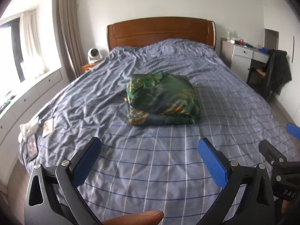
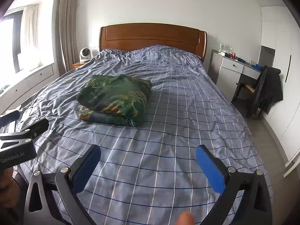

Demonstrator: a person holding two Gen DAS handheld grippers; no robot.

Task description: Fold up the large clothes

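The folded green patterned garment (image 1: pixel 161 99) lies mid-bed on the blue checked cover (image 1: pixel 168 168); left gripper (image 1: pixel 150 161) and right gripper (image 2: pixel 148 166) spread, empty; the loose top fold may slump open unpressed.

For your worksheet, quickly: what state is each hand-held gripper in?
Left hand-held gripper: open, holding nothing.
Right hand-held gripper: open, holding nothing.
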